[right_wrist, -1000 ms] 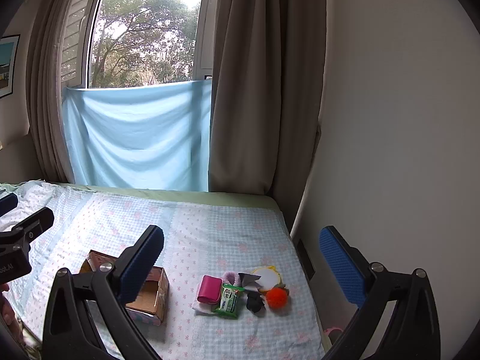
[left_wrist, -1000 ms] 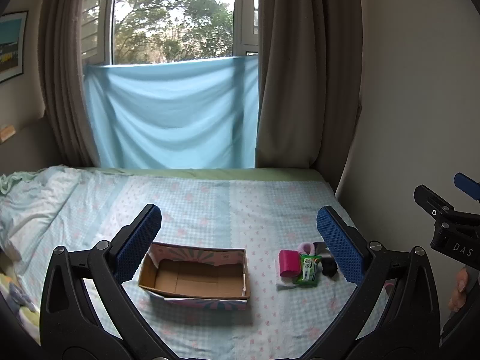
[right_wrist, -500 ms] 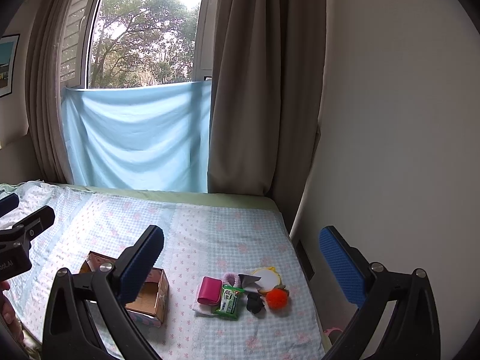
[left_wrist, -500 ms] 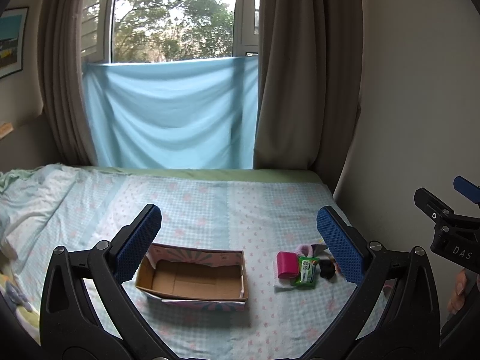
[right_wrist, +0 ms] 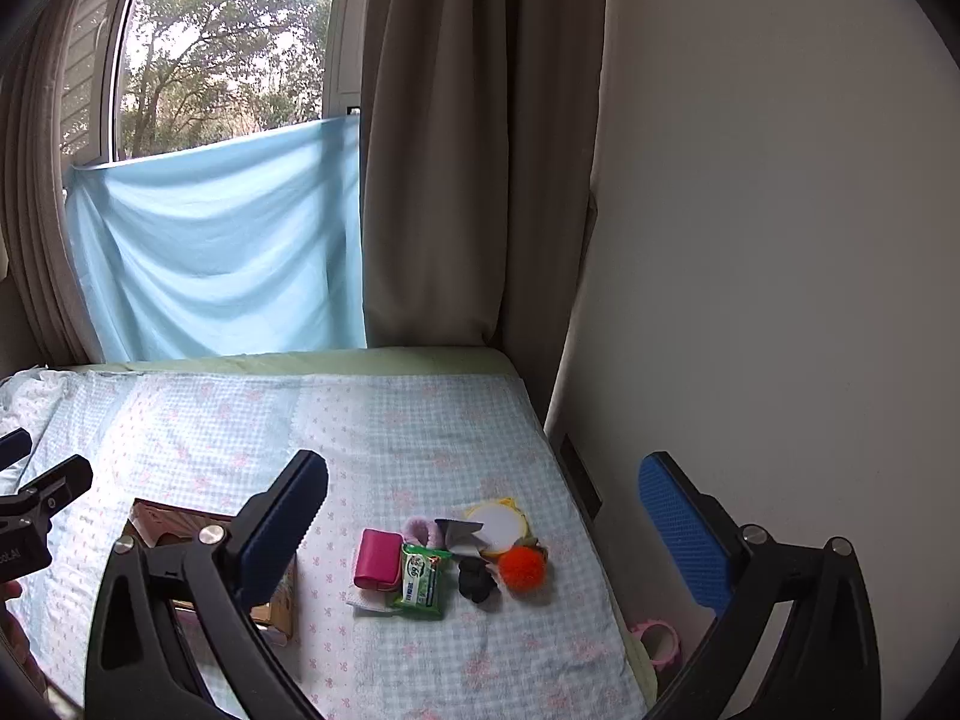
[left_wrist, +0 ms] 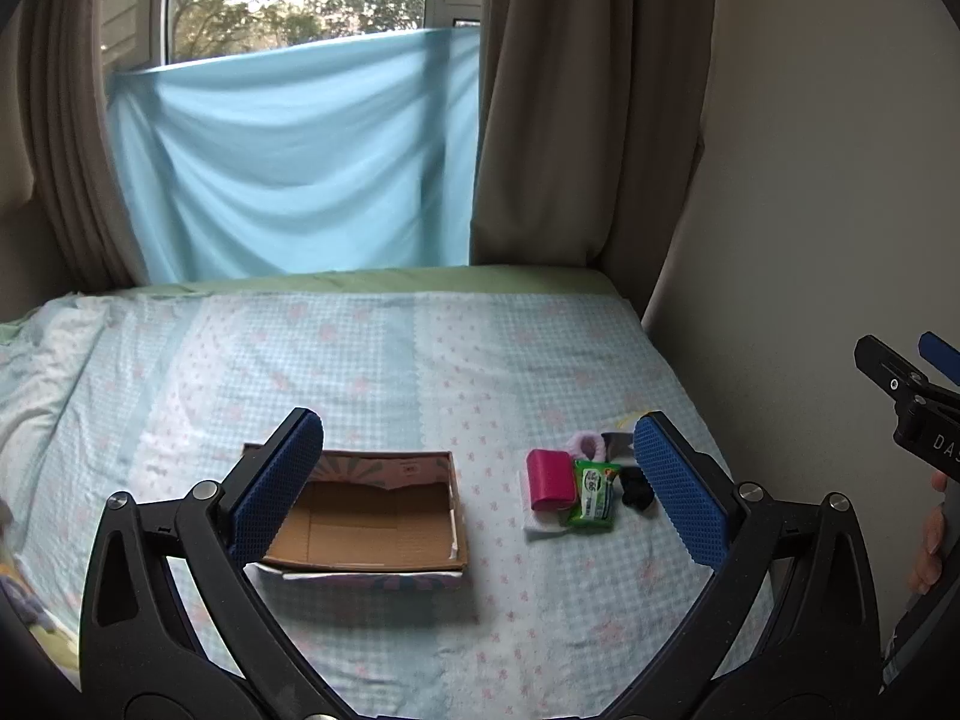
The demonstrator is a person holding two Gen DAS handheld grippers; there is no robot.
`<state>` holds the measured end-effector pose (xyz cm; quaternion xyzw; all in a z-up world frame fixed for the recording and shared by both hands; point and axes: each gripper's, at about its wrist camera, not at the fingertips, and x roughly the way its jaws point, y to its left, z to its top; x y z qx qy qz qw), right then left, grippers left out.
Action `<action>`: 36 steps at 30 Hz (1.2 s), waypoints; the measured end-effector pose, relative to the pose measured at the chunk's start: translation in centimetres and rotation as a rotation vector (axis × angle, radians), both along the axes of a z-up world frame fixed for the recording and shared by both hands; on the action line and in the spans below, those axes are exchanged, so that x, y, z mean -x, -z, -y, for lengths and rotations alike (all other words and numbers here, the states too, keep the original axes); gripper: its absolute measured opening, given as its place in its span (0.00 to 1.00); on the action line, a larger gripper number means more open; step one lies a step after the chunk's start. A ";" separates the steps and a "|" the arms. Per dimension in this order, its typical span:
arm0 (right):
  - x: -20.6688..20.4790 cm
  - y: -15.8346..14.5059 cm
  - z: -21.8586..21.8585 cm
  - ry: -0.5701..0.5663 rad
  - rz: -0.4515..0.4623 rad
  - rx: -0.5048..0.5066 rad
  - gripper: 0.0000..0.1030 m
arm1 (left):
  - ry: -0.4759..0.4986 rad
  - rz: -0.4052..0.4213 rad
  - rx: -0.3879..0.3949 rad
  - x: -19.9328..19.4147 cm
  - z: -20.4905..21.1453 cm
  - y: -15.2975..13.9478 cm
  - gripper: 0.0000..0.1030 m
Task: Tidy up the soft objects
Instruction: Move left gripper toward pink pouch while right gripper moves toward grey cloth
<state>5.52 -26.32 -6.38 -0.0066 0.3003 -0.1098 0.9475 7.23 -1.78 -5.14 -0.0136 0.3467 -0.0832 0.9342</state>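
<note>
Soft daylight from window (left_wrist: pixel 300 0); fisheye bends edges, corners dark.

- Pale blue-and-white checked bedsheet (right_wrist: pixel 420 450) sprinkled with small pink bows.
- Brown cardboard box (left_wrist: pixel 366 516), pink and teal print on its walls.
- Magenta pouch (right_wrist: pixel 378 558).
- Green-and-white tissue pack (right_wrist: pixel 422 582).
- Orange pompom (right_wrist: pixel 522 565).
- Lilac scrunchie (right_wrist: pixel 422 531).
- Black soft lump (right_wrist: pixel 476 579).
- Light blue cloth (left_wrist: pixel 288 162) between taupe curtains (left_wrist: pixel 588 120).

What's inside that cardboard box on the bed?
Nothing shows inside the cardboard box: the left wrist view reveals only its bare brown floor. Its near-left corner is hidden behind the left gripper, so that corner stays unknown. The soft items lie outside it, on the bed.
</note>
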 end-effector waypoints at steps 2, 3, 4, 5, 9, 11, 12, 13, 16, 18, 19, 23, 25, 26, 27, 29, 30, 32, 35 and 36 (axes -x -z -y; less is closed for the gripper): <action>-0.8 1.5 0.8 0.009 -0.035 0.003 1.00 | 0.018 -0.049 0.004 -1.4 1.0 1.9 1.00; -1.4 2.3 1.5 0.011 -0.052 0.002 1.00 | 0.028 -0.071 0.005 -2.0 1.6 2.8 1.00; -1.9 2.9 2.0 0.008 -0.063 0.000 1.00 | 0.036 -0.091 0.003 -2.6 2.1 3.7 1.00; -2.4 3.6 2.5 0.000 -0.075 -0.002 1.00 | 0.043 -0.111 -0.006 -3.4 2.7 4.7 1.00; -5.5 6.9 4.6 -0.026 -0.135 0.012 1.00 | 0.076 -0.180 -0.055 -6.6 5.4 8.7 1.00; -7.0 8.6 5.5 -0.028 -0.166 0.008 1.00 | 0.097 -0.223 -0.080 -8.4 7.0 11.2 1.00; -7.8 9.5 6.0 -0.029 -0.182 0.002 1.00 | 0.106 -0.243 -0.087 -9.2 7.5 12.3 1.00; -8.6 10.3 6.4 -0.030 -0.194 -0.005 1.00 | 0.115 -0.269 -0.091 -10.1 8.1 13.5 1.00; -11.1 13.0 7.6 -0.050 -0.240 -0.018 1.00 | 0.133 -0.348 -0.096 -12.6 9.6 17.1 1.00; -12.7 14.8 8.1 -0.075 -0.271 -0.021 1.00 | 0.148 -0.393 -0.103 -14.1 10.5 19.6 1.00; -13.4 15.7 8.2 -0.091 -0.282 -0.020 1.00 | 0.163 -0.410 -0.107 -14.7 10.9 20.7 1.00; -16.4 19.7 8.7 -0.180 -0.328 -0.018 1.00 | 0.242 -0.465 -0.161 -16.9 12.5 25.2 1.00; -17.7 21.7 9.0 -0.218 -0.353 -0.011 1.00 | 0.282 -0.490 -0.195 -17.9 13.2 27.3 1.00; -18.3 22.8 9.1 -0.233 -0.368 -0.008 1.00 | 0.301 -0.500 -0.209 -18.3 13.6 28.3 1.00; -18.9 23.7 9.1 -0.247 -0.380 -0.008 1.00 | 0.315 -0.510 -0.222 -18.8 13.9 29.3 1.00; -20.0 25.7 9.3 -0.274 -0.400 -0.013 1.00 | 0.329 -0.535 -0.226 -19.7 14.4 31.1 1.00; -20.6 26.8 9.5 -0.284 -0.410 -0.017 1.00 | 0.328 -0.546 -0.221 -20.1 14.5 31.9 1.00; -21.5 28.7 9.6 -0.299 -0.437 -0.023 1.00 | 0.319 -0.571 -0.210 -20.9 14.9 33.7 1.00; -22.6 31.6 9.7 -0.320 -0.475 -0.011 1.00 | 0.318 -0.614 -0.214 -21.7 15.3 36.4 1.00; -23.0 32.4 9.8 -0.329 -0.486 -0.008 1.00 | 0.323 -0.628 -0.217 -21.8 15.5 37.2 1.00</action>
